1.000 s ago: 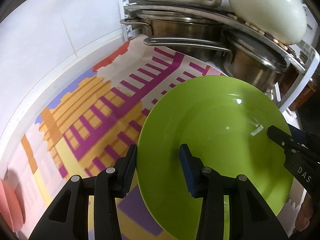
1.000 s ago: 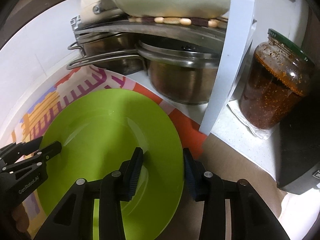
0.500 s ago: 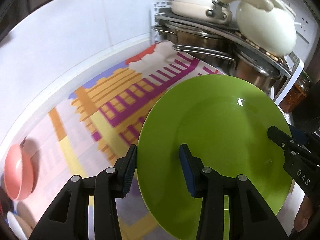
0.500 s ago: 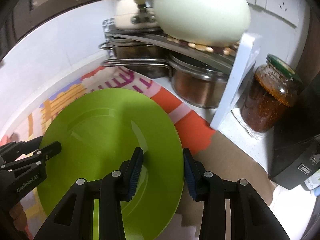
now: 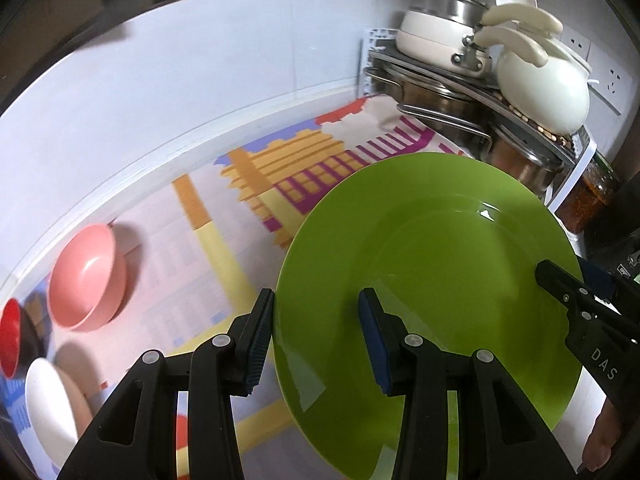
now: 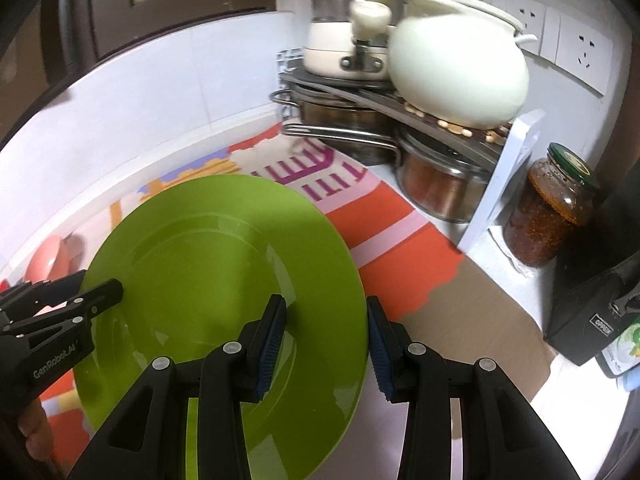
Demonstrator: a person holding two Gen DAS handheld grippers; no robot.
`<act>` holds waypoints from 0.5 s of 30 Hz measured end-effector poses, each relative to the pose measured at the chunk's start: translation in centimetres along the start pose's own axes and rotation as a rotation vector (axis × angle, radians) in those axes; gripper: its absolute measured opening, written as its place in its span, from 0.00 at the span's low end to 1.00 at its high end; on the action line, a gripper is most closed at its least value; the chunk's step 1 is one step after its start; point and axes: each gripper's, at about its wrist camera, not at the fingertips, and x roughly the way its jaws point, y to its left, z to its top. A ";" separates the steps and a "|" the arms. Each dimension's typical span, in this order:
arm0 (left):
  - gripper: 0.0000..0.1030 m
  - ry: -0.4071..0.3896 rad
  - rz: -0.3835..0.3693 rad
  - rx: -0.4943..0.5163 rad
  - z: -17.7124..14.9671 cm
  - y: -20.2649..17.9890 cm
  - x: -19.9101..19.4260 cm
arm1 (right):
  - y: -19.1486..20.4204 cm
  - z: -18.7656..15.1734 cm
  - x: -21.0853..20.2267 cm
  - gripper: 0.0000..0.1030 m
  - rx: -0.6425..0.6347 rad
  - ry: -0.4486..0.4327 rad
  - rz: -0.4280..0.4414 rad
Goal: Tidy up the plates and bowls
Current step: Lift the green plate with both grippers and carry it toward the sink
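Note:
A large green plate (image 5: 440, 260) hangs above a colourful patterned mat (image 5: 192, 240), carried between both grippers. My left gripper (image 5: 316, 320) is shut on its left rim, one blue-padded finger outside the edge and the other on the plate's face. My right gripper (image 6: 326, 320) is shut on the opposite rim of the green plate (image 6: 200, 260) in the same way. Each gripper shows in the other's view: the right gripper (image 5: 560, 280) at the plate's far right, the left gripper (image 6: 100, 292) at its far left. A pink bowl (image 5: 86, 276) lies on the mat by the wall at left.
A red-and-black bowl (image 5: 10, 336) and a white dish (image 5: 48, 408) sit at the far left. A corner rack (image 6: 360, 96) holds steel pots below and cream pots (image 6: 456, 76) on top. A jar (image 6: 552, 216) and a black appliance (image 6: 592, 312) stand at right.
Both grippers have drawn back and up from the pot rack with the green plate between them. The rack looks smaller, and the pink, red and white dishes have come into view at left.

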 end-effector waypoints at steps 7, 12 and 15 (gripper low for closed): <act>0.41 -0.026 0.022 -0.034 -2.0 2.1 -3.1 | 2.3 -1.0 -2.3 0.40 -0.023 -0.017 0.030; 0.41 -0.035 0.035 -0.059 -3.7 4.3 -4.8 | 4.0 -1.8 -3.6 0.40 -0.043 -0.025 0.048; 0.41 -0.036 0.044 -0.074 -4.7 5.6 -5.7 | 5.2 -2.5 -4.4 0.40 -0.058 -0.033 0.056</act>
